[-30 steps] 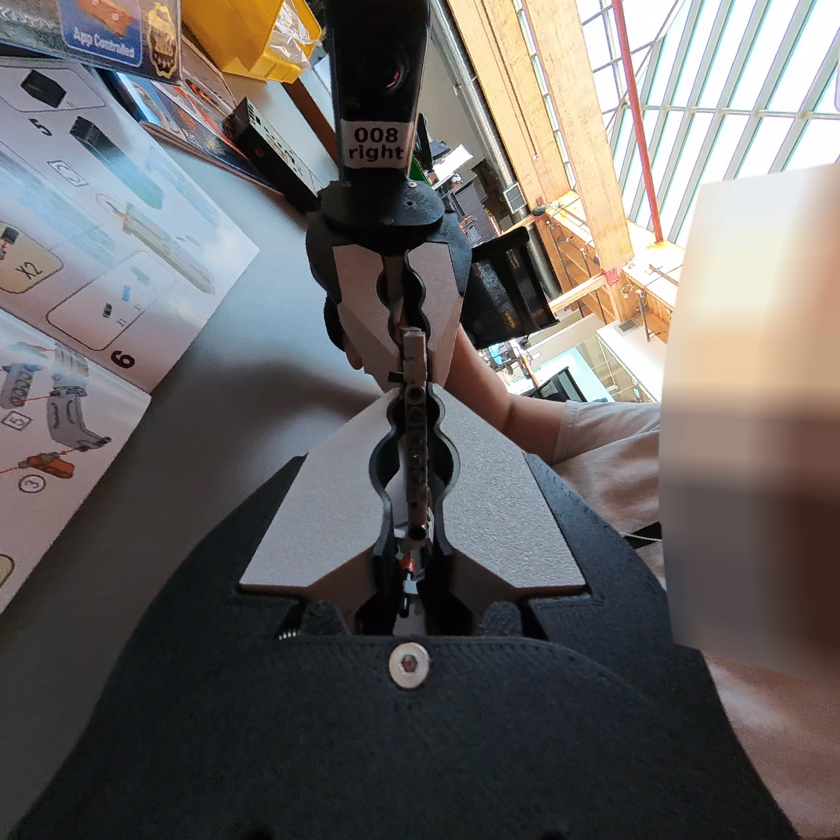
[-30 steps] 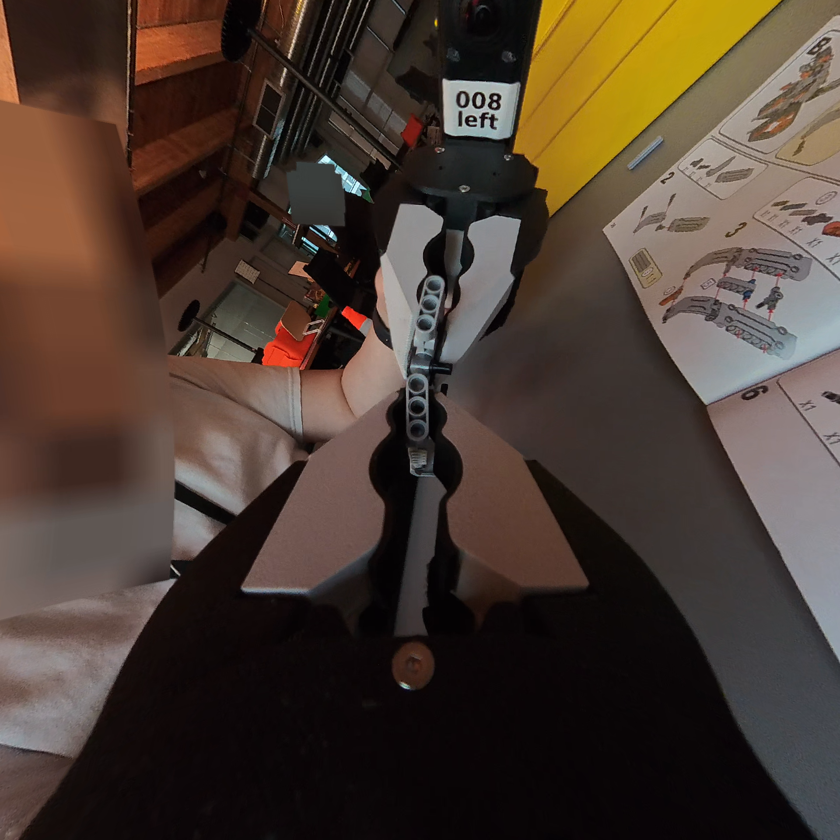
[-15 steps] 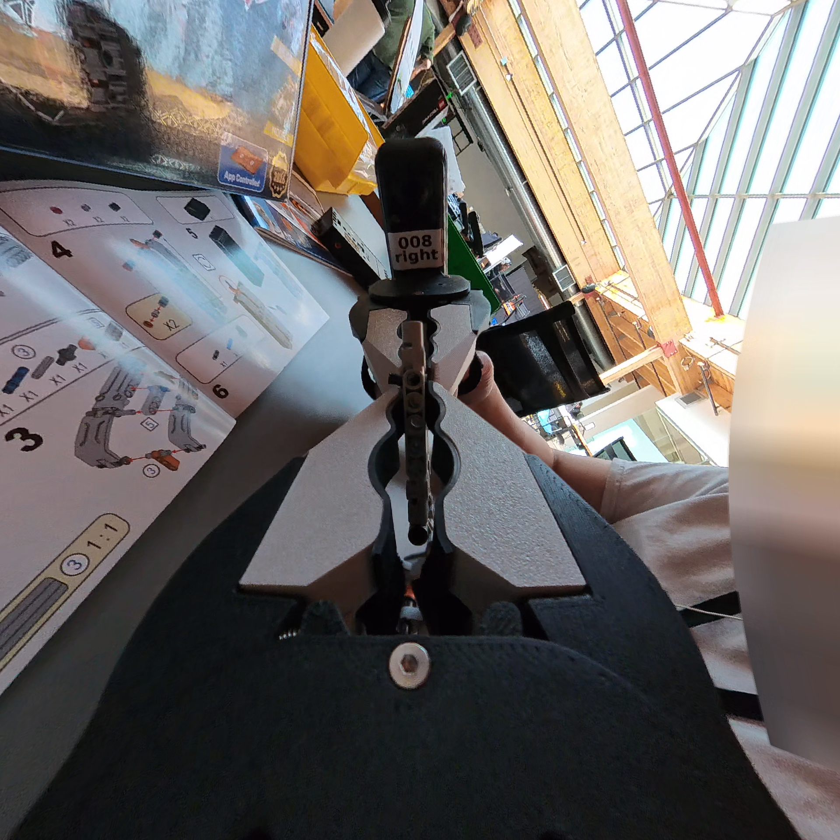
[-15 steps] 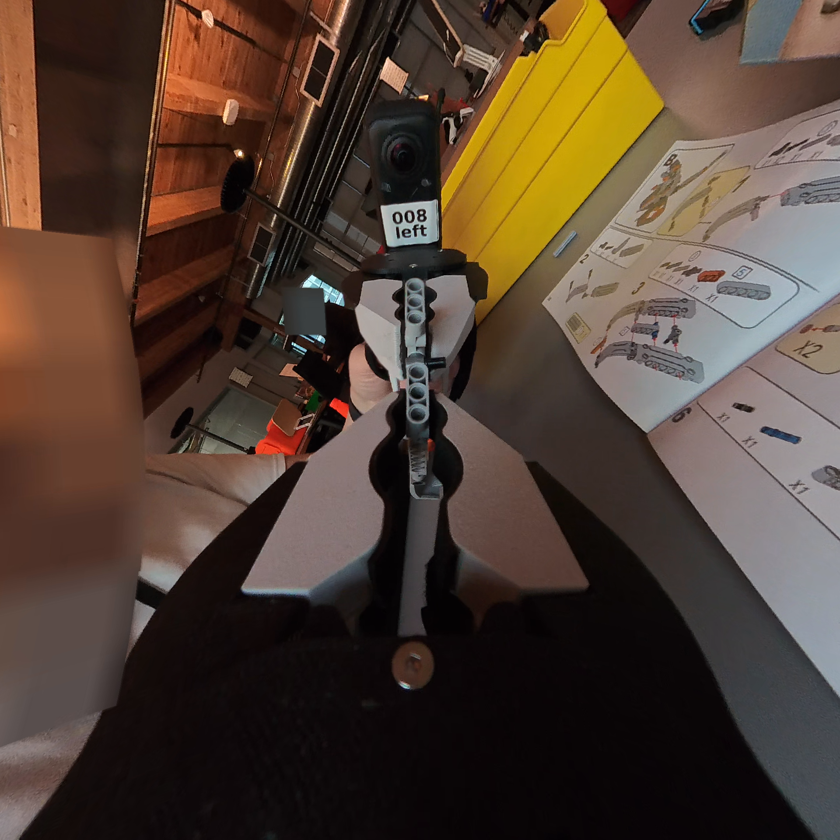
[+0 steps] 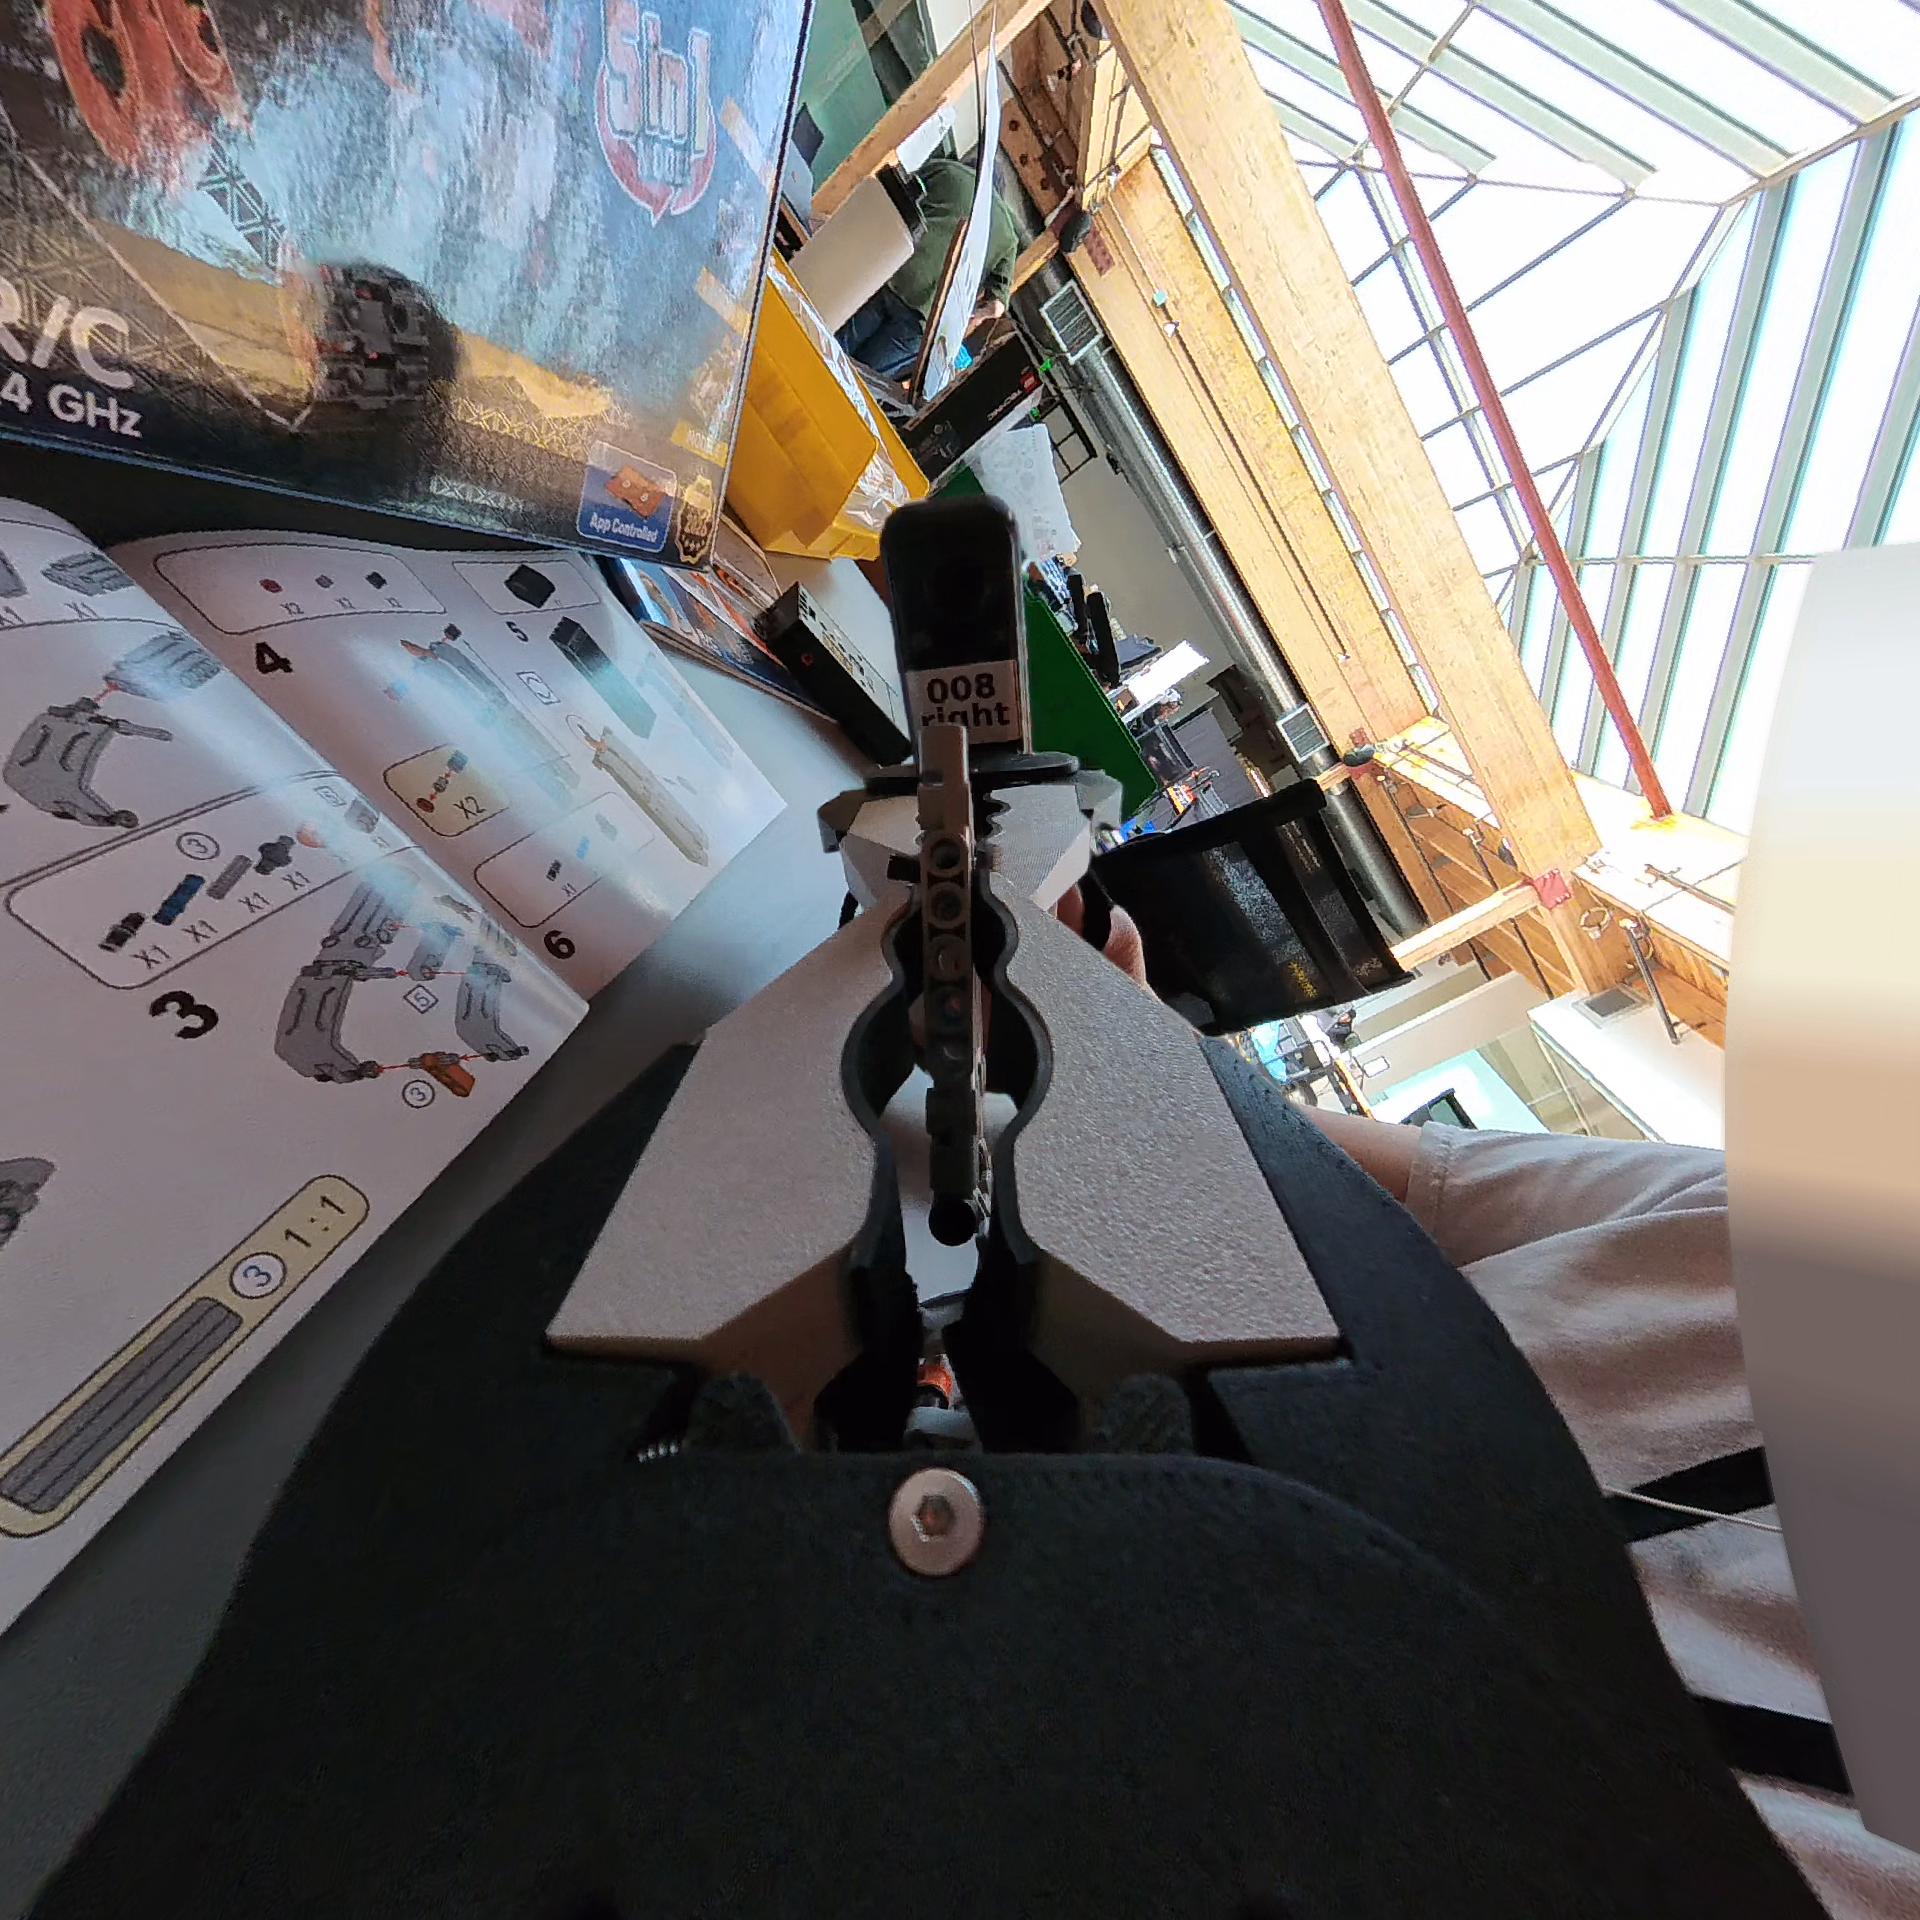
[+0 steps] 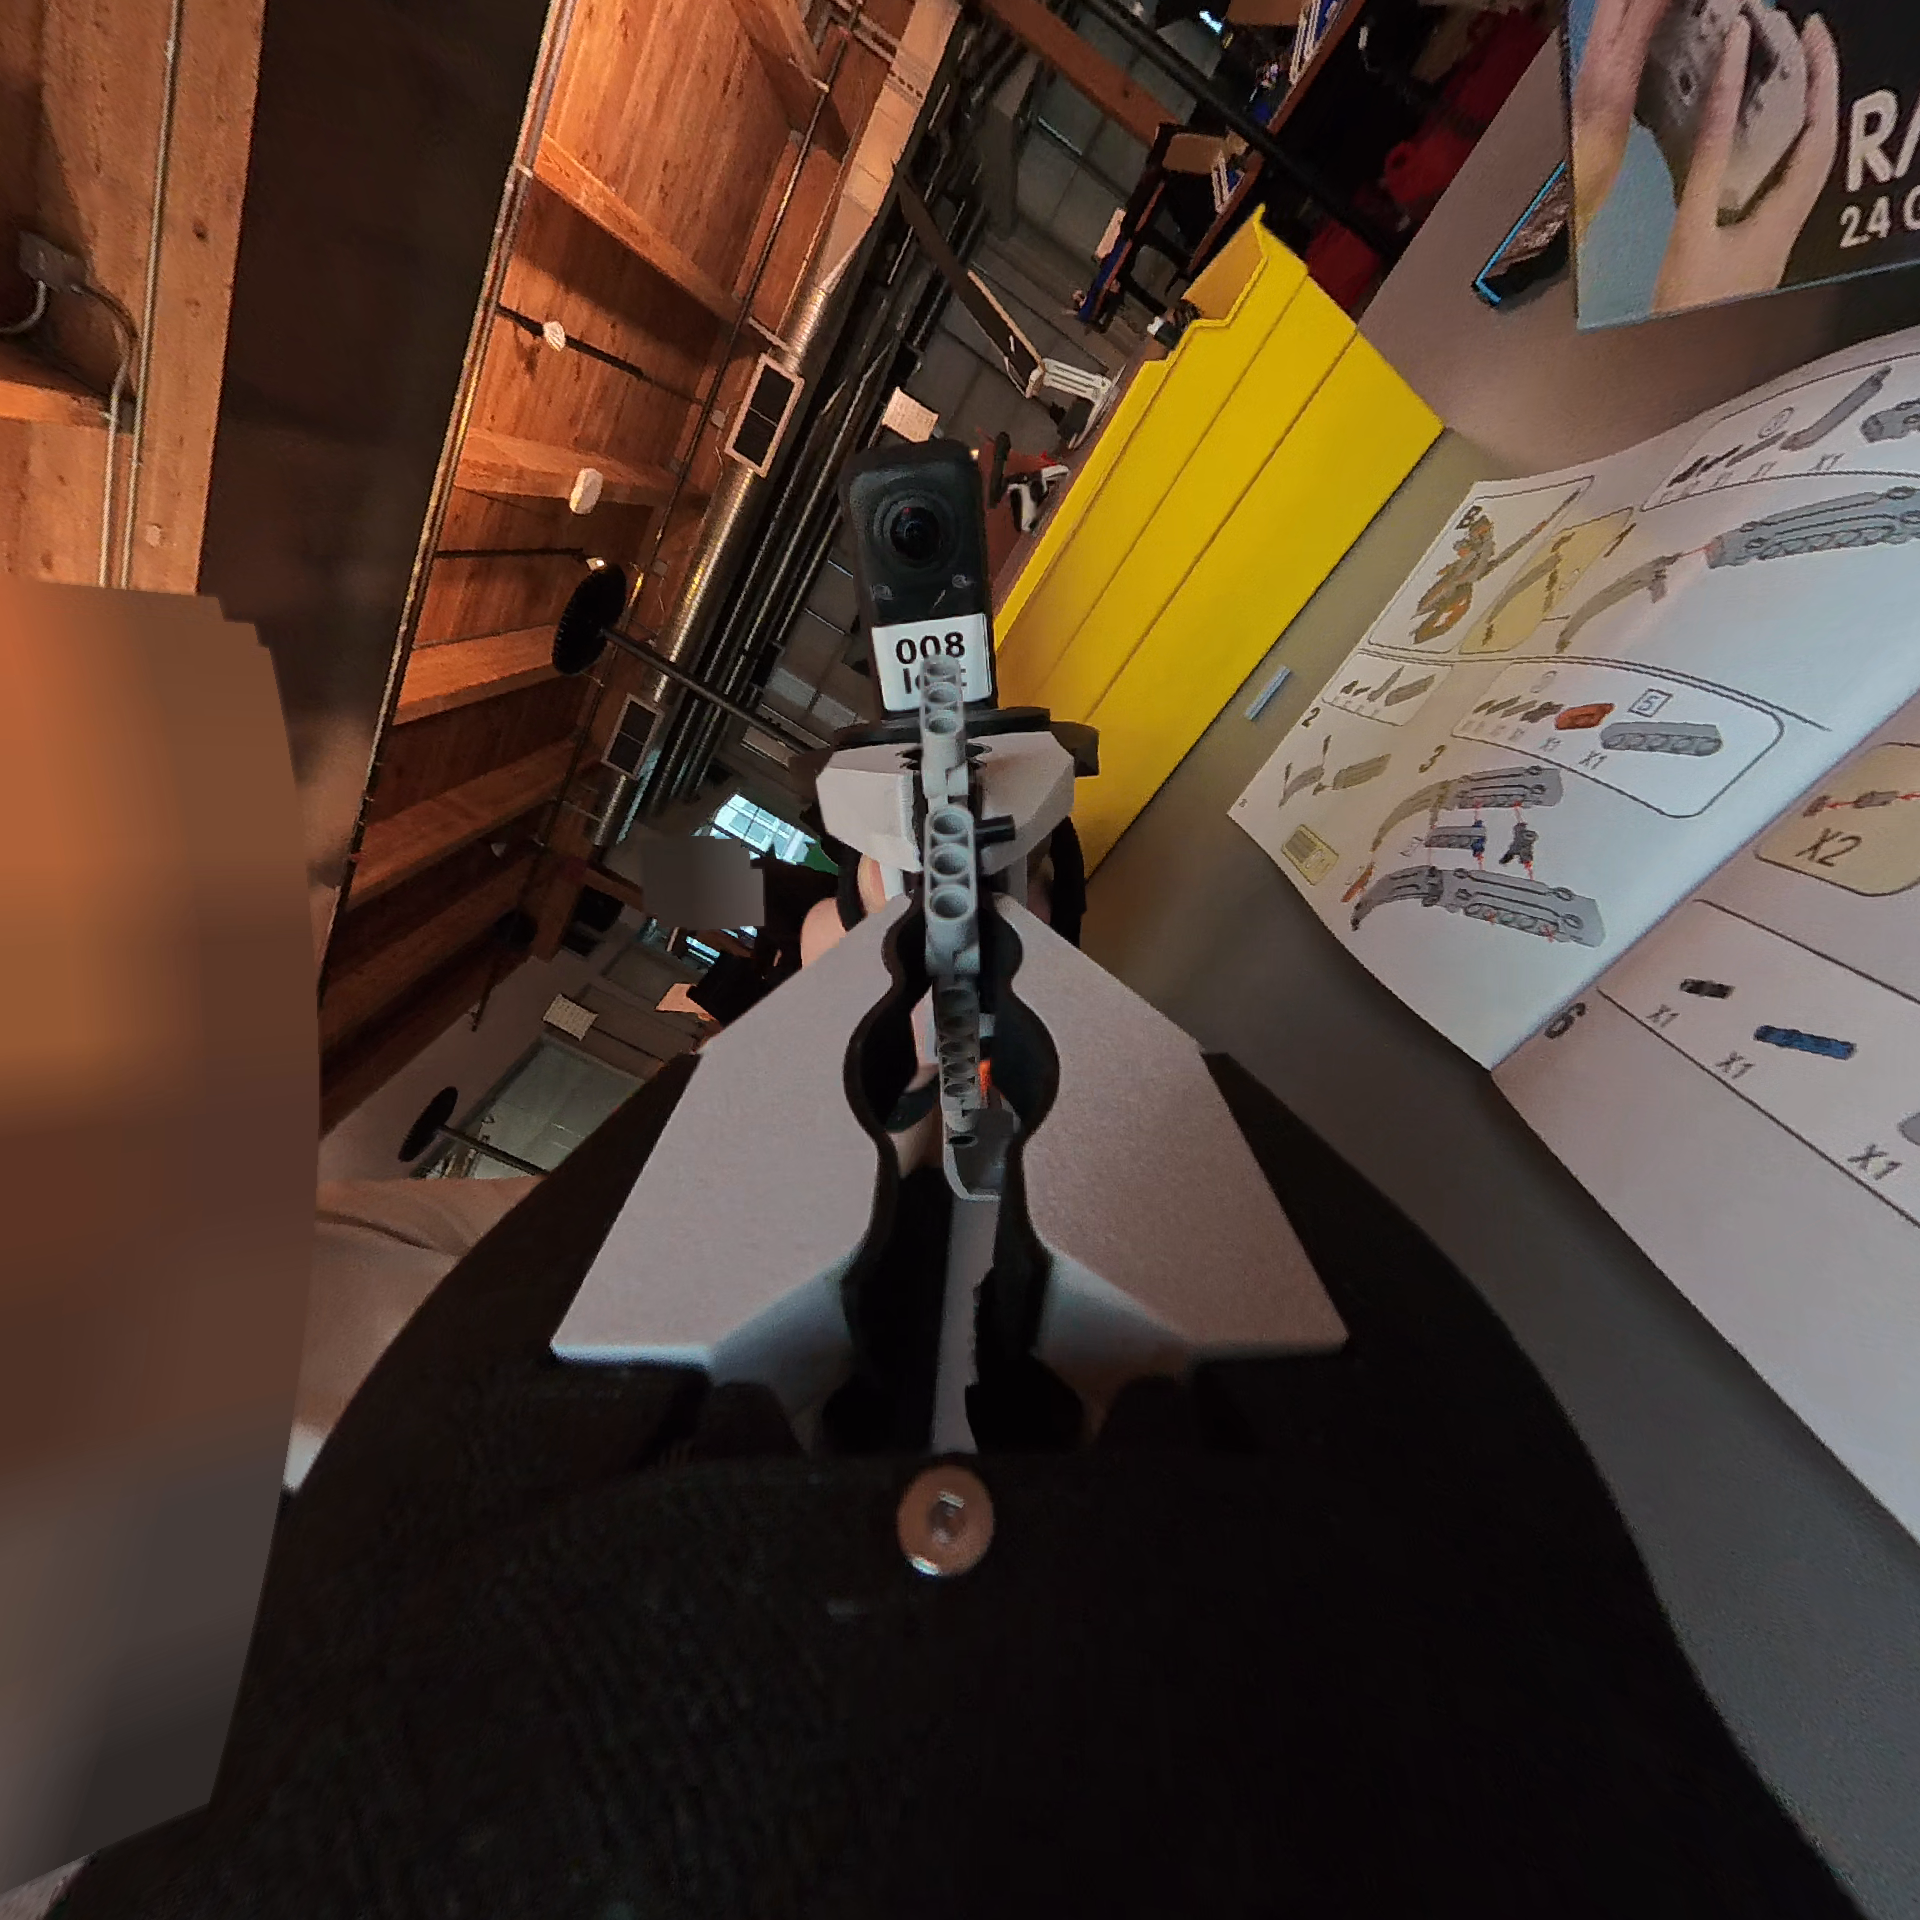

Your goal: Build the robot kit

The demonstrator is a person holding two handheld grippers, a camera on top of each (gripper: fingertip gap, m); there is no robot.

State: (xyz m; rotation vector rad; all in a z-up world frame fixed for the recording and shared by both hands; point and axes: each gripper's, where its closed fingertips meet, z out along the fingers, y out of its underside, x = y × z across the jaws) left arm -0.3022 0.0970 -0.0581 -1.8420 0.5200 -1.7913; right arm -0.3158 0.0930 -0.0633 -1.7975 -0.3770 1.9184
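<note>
A: Left wrist view, left to right?
B: Open booklet (image 5: 312,831) on grey table (image 5: 644,1039); left gripper (image 5: 948,935) clamped on holed grey beam (image 5: 948,997); right gripper (image 5: 961,842) opposite, gripping another beam (image 6: 951,883).

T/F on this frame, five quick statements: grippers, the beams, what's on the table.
1. The left gripper is shut on a grey holed plastic beam. True.
2. The right gripper hangs open, holding nothing. False: it is shut on a light grey holed plastic beam.
3. The two grippers face each other, tips close together. True.
4. An open white instruction booklet lies on the grey table. True.
5. The plastic bin behind is red. False: it is yellow.
</note>
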